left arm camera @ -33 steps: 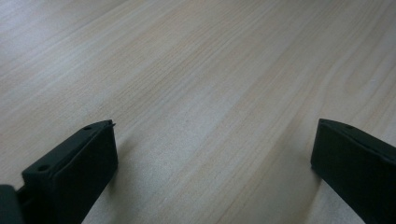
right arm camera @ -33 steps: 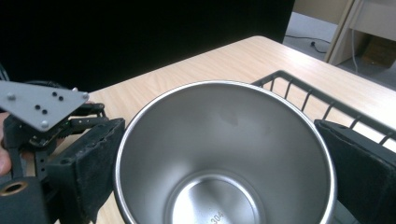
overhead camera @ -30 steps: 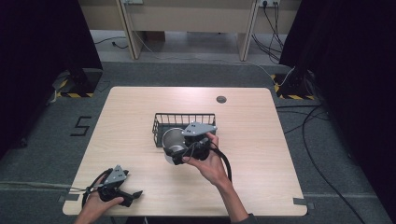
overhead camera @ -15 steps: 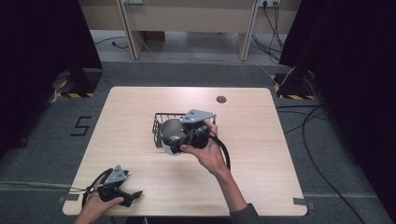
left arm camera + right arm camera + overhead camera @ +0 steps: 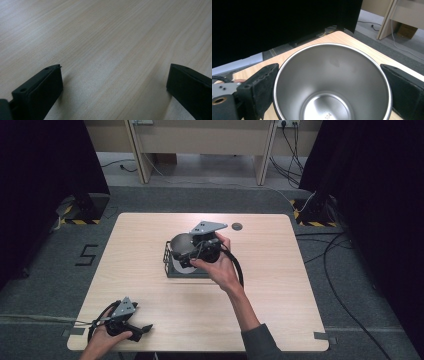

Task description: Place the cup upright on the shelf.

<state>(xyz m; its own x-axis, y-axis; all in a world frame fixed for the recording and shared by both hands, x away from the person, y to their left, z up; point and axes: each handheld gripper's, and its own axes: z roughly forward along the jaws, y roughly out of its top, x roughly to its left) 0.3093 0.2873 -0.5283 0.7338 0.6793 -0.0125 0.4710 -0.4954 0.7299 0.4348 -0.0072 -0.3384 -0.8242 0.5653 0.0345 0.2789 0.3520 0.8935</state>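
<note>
Floor marking "5"; cup stamped "304"

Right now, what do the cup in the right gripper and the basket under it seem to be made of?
The cup looks like brushed stainless steel: grey, softly reflective inside, with a bright rim. The basket seems to be dark metal wire, perhaps coated; its sides are thin open bars.

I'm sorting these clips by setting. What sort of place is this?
Probably a lab or recording room, not a home: a bare wooden table stands on grey carpet between black curtains, with loose cables and hazard-taped stand bases on the floor.
</note>
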